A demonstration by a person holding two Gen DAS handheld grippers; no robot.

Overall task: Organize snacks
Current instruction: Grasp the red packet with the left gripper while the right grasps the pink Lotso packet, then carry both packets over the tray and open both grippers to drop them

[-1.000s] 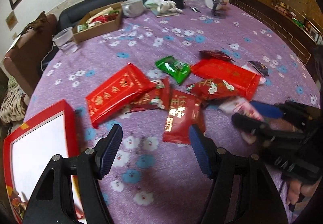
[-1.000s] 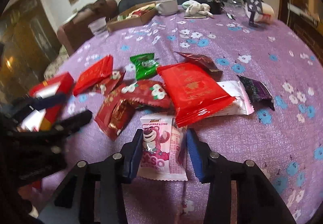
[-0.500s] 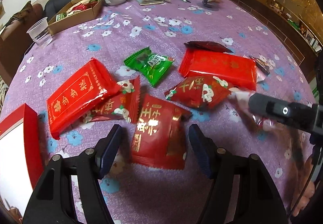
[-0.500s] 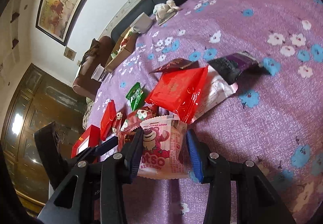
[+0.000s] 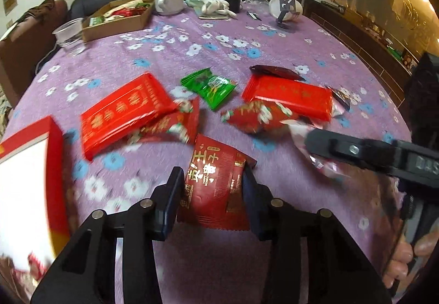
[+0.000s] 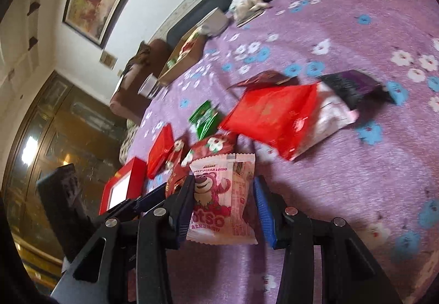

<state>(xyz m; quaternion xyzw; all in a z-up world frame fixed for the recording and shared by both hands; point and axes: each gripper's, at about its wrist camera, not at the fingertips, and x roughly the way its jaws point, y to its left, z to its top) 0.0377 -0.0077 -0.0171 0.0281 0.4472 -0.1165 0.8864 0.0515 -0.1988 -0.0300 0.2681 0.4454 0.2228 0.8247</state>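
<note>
Our left tongs (image 5: 211, 188) are clenched on a dark red packet with gold characters (image 5: 212, 183), one pad pressed against each of its long edges, low over the purple flowered tabletop (image 5: 192, 40). Our right tongs (image 6: 223, 205) grasp a pink bear-printed packet (image 6: 222, 194) in the same way, with the packet standing upright between the pads; in the left wrist view these tongs come in from the right side, the pale wrapper showing at their tip.

The other snacks lie scattered in the middle of the tabletop. A large flat red pack (image 5: 123, 109) sits to the left, overlapping a red flowered packet (image 5: 175, 125). A green packet (image 5: 210, 87) lies beyond the centre, just beside a second flowered red packet (image 5: 255, 116). Another long red pack (image 5: 288, 95) rests to the right, its far edge touching a dark maroon packet (image 5: 274, 72). From the right wrist view we see this red pack lying over a white packet (image 6: 332, 114), with a black-and-purple packet (image 6: 354, 87) on top of the white one's far end.

A red box with a white inside (image 5: 24, 183) stands at the near left edge. At the far side sit a cardboard tray holding more snacks (image 5: 115, 27), a clear plastic cup (image 5: 68, 35) and a white mug (image 5: 168, 2).
</note>
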